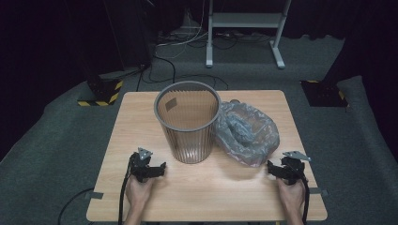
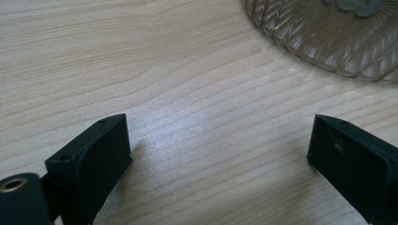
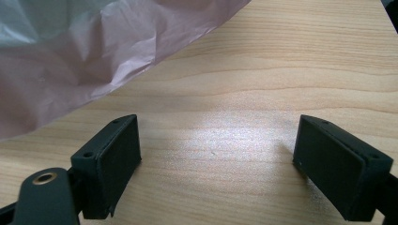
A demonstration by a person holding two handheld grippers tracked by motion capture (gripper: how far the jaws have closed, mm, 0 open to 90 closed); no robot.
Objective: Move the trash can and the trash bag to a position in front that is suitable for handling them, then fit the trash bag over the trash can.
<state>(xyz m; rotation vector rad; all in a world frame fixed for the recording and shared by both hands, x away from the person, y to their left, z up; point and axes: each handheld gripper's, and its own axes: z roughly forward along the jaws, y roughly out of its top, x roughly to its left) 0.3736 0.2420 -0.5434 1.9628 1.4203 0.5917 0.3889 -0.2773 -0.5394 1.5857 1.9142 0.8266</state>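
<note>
Where both hands rest near the front edge of the table, the parts are labelled as follows.

Table (image 1: 141, 112): light wood top, seen from above in the high view; dark carpet around it.

Bin (image 1: 188, 123): a ribbed, see-through grey wastebasket, upright at the middle of the table, its open mouth up. Its patterned lower wall (image 2: 328, 37) crosses the top right corner of the left gripper view.

Bag (image 1: 246, 132): a crumpled, thin grey plastic bag lying on the table just right of the bin and against its side. In the right gripper view its wrinkled film (image 3: 94, 51) covers the upper left, ahead of the jaws and clear of them.

Left gripper (image 1: 151, 169): held in the person's left hand (image 1: 139, 191), low over the wood, in front of the bin and to its left, apart from it. Jaws wide apart with bare table between them (image 2: 220, 150).

Right gripper (image 1: 280, 170): held in the person's right hand (image 1: 292, 194), near the bag's front right edge without touching it. Jaws spread wide, nothing between them but wood (image 3: 218, 150).

Cables: one trails back from each gripper toward the person.
</note>
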